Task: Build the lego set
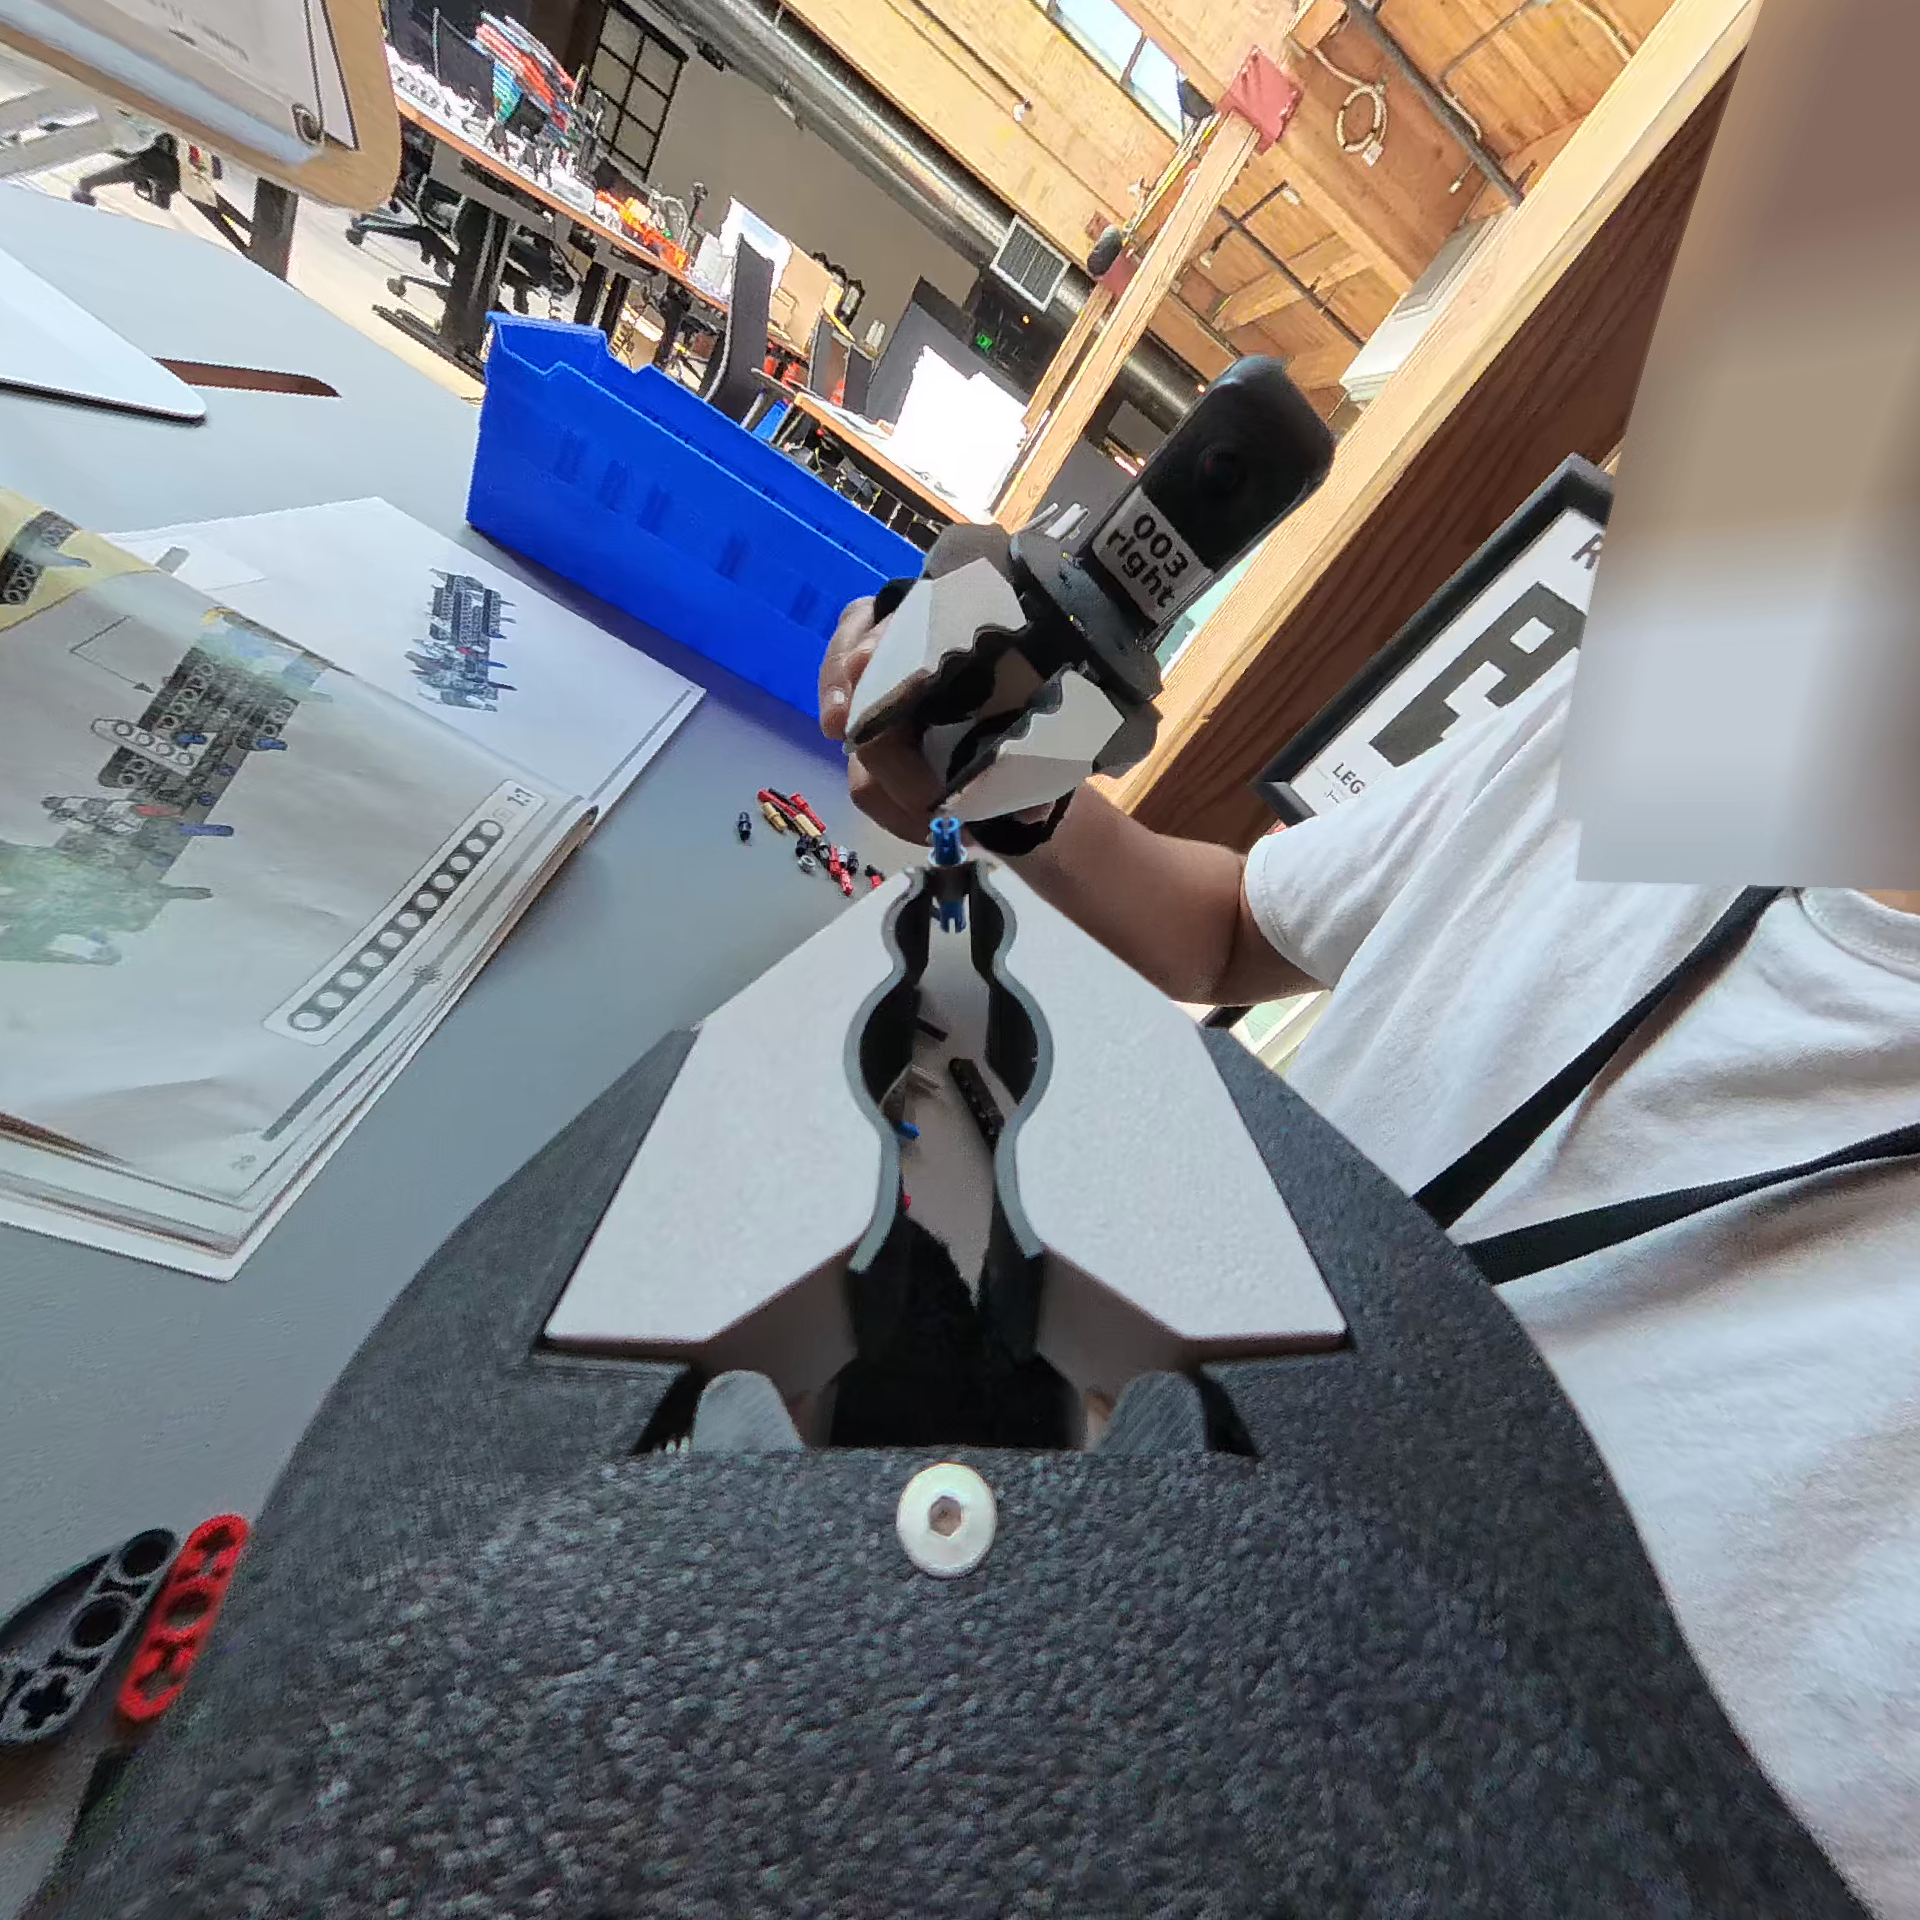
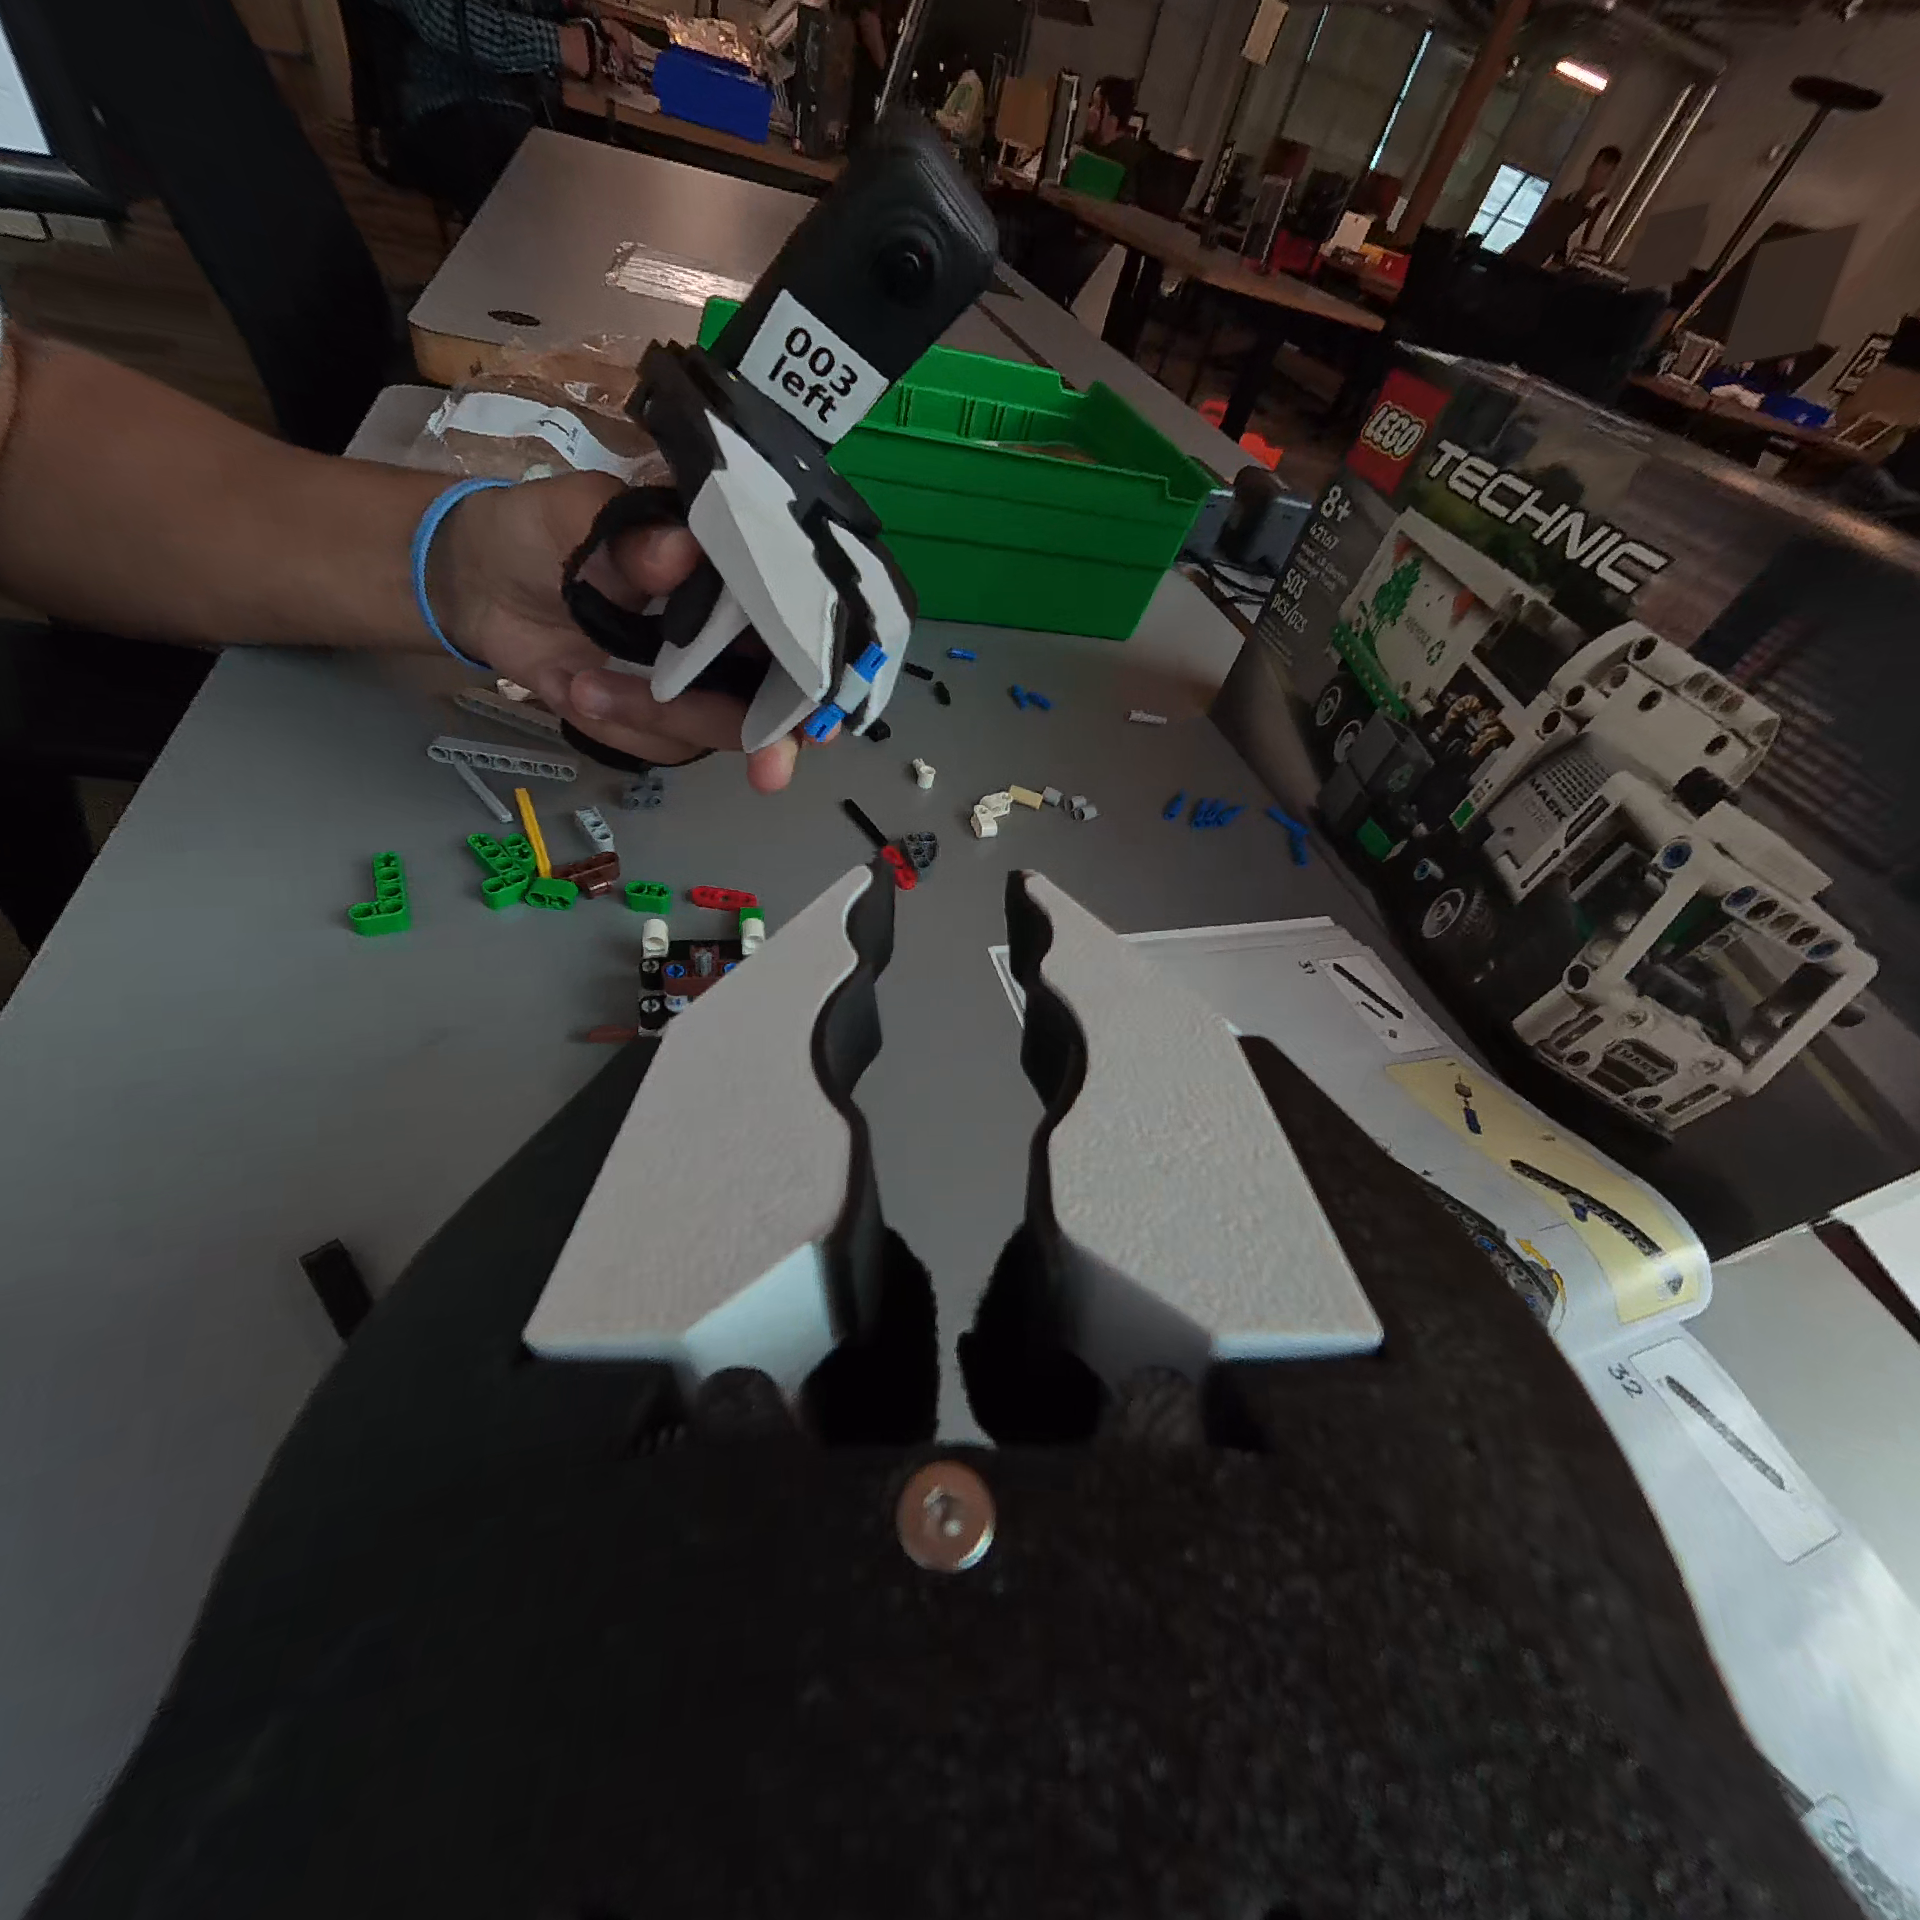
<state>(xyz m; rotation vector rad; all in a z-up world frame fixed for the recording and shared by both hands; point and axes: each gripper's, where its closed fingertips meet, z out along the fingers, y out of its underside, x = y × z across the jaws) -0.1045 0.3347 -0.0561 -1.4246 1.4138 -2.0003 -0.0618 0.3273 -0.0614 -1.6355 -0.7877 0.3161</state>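
My left claw (image 1: 945, 868) pinches a blue pin (image 1: 944, 844) at its tips, lifted above the tabletop (image 1: 582, 935). My right claw (image 2: 948, 883) stands parted and bare, just above a red piece (image 2: 896, 864), beside the booklet (image 2: 1299, 997).

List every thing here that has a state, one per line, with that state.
Left gripper: jaws shut on a blue pin, held above the table.
Right gripper: jaws open, nothing between them.
Instruction booklet: lying open.
Blue bin: upright on the table.
Green bin: upright.
Loose pieces: scattered on the table.
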